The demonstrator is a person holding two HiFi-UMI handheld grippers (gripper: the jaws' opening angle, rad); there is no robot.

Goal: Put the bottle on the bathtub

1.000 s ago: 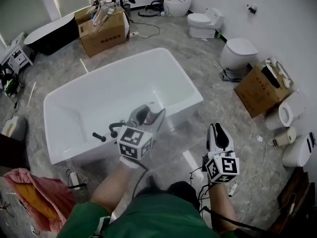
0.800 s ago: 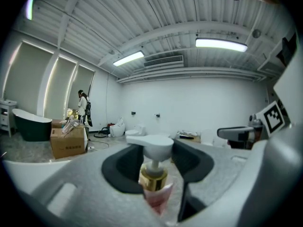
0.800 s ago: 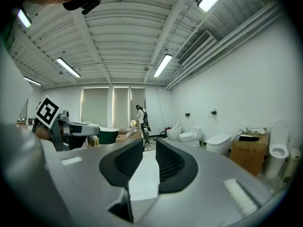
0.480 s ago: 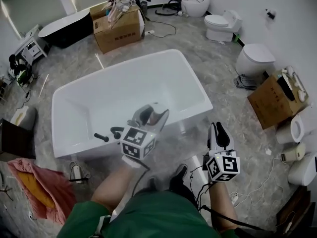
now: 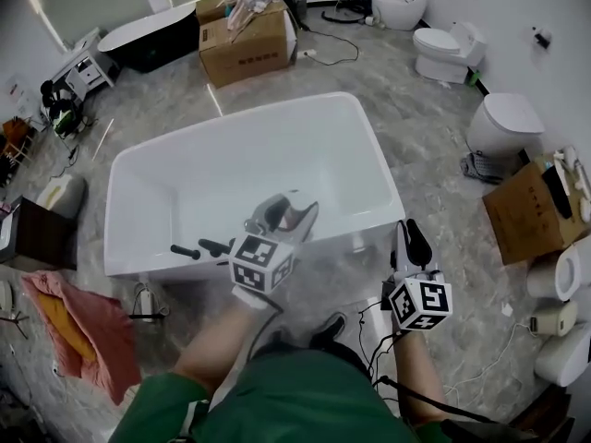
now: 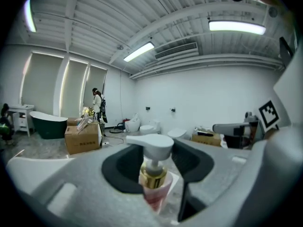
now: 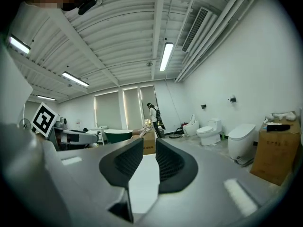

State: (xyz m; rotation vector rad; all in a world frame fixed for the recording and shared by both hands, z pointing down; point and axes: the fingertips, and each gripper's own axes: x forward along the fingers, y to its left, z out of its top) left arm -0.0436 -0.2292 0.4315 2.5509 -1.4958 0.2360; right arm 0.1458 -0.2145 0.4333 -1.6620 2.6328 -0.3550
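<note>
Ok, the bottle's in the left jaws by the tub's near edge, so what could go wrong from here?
1. The bathtub rim looks narrow and smooth: set off-centre, the bottle, tall with a pump head, may tip into the basin or onto the floor.
2. The black tap fitting sits on the near rim just beside the left gripper; a sideways swing could knock it.

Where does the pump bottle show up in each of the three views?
Head view: the bottle is at centre, in the left gripper, by the white bathtub's near rim.
Left gripper view: the bottle is at lower centre, upright between the jaws.
Right gripper view: not in it.
Shared landmark: the dark tub, top left, far left, behind the jaws.
</note>
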